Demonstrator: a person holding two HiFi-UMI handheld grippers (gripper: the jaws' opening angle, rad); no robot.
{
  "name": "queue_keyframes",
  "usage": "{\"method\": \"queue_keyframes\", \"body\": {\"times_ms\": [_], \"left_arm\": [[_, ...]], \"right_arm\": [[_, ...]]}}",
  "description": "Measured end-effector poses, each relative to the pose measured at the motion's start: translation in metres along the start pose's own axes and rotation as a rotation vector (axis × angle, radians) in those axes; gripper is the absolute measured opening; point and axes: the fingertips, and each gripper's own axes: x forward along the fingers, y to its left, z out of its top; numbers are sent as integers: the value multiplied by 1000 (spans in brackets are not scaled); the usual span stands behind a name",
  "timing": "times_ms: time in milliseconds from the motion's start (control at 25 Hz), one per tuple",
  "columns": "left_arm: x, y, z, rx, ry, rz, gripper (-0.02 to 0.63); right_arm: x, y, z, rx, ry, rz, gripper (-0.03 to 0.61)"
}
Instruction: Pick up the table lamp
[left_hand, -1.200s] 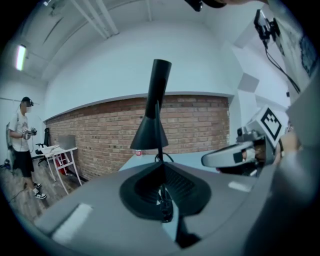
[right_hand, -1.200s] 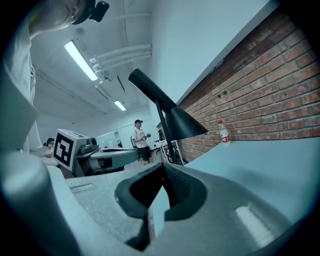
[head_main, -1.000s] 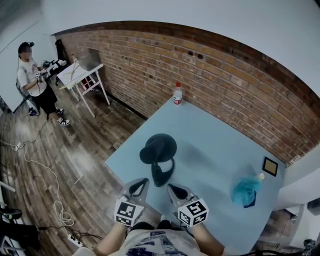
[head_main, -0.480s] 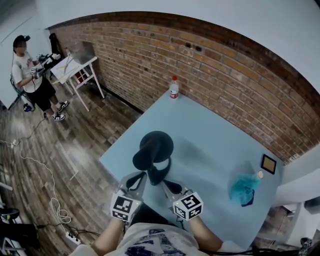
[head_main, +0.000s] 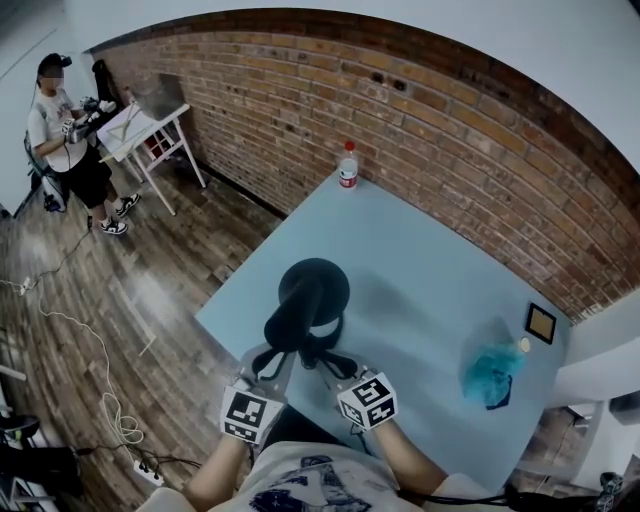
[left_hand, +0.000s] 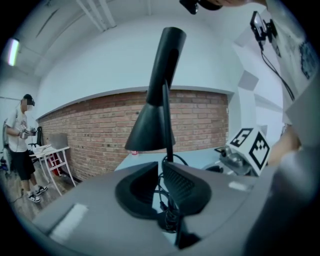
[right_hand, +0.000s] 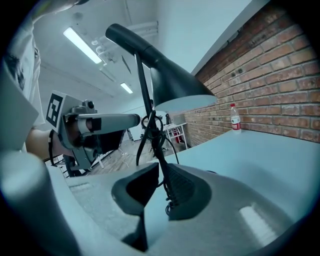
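Where the pale blue table (head_main: 430, 290) runs toward its near left corner: one black table lamp with a cone shade and thin stem (head_main: 303, 305), standing upright, black cable bundled on the stem.

Left gripper (left_hand: 160, 172): at the lamp's foot on its left side. Jaws drawn together, nothing pinched; stem and cable show just past the tips.

Right gripper (right_hand: 161, 172): at the lamp's foot on its right side. Jaws have just been opening and stand a little apart; the stem and cable run down into the gap, close against one pad, not squeezed.

Far table corner: one clear plastic bottle with a red cap (head_main: 348, 166), upright by the red brick wall (head_main: 450, 130).

Right end: one crumpled teal bag (head_main: 490, 372); near it, one small dark-framed square plaque (head_main: 541, 323).

Across the wooden floor (head_main: 120, 290): one person (head_main: 60, 130) standing at a white folding table (head_main: 140, 125); a white cable (head_main: 100, 370) trailing over the boards.
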Motion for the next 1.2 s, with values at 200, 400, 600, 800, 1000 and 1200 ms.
{"method": "queue_keyframes", "body": {"times_ms": [200, 400, 600, 800, 1000, 1200], "left_arm": [[2, -3, 4, 1, -8, -31, 27], [7, -8, 7, 8, 0, -67, 75], [11, -11, 14, 1, -13, -97, 115], [13, -14, 25, 11, -31, -117, 126], [12, -14, 35, 30, -43, -123, 126], [14, -15, 43, 18, -58, -146, 126]], "right_arm": [[11, -2, -8, 0, 18, 12, 52], [18, -2, -14, 3, 42, 33, 97], [24, -3, -17, 12, 43, 47, 133], [31, -7, -21, 18, 39, 55, 132], [35, -5, -25, 14, 47, 64, 129], [39, -4, -25, 13, 40, 73, 127]]}}
